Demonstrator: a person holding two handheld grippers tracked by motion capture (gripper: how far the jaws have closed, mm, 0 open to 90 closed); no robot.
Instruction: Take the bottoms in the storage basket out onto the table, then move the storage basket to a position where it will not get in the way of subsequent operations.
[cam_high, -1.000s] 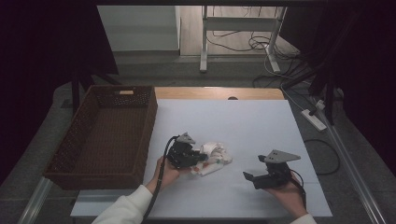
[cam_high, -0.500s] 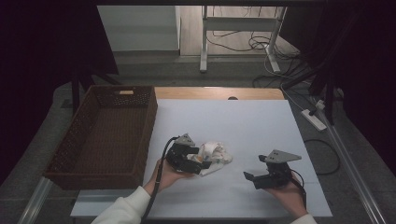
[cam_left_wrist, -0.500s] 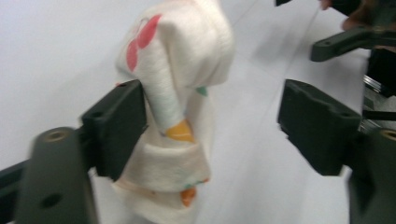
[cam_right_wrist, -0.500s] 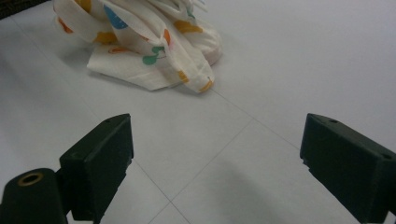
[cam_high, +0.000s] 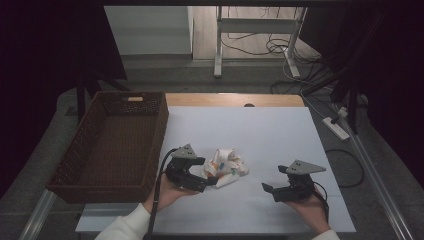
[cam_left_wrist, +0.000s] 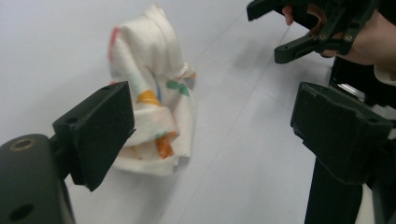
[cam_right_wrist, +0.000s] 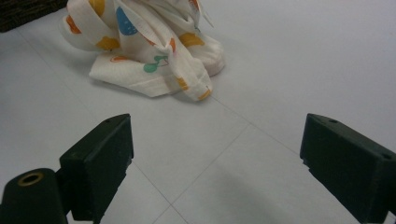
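A crumpled white cloth (cam_high: 227, 165) with orange, green and blue prints lies on the white table (cam_high: 250, 125), near its front. My left gripper (cam_high: 211, 181) stands open just left of the cloth. In the left gripper view (cam_left_wrist: 215, 135) the cloth (cam_left_wrist: 149, 102) lies just beyond the left jaw, partly hidden by it, and nothing is clamped. My right gripper (cam_high: 267, 190) is open, well to the right of the cloth, pointing at it. In its own view (cam_right_wrist: 217, 163) the cloth (cam_right_wrist: 149, 46) lies farther off on bare table.
A brown wicker basket (cam_high: 110, 145) stands along the table's left side, close behind my left hand. On the floor to the right lie a power strip (cam_high: 336, 127) and cables. A metal desk frame (cam_high: 255, 30) stands beyond the far edge.
My left gripper has drawn back a little to the left and toward the person, away from the cloth. The cloth has shifted slightly. The right gripper has stayed put.
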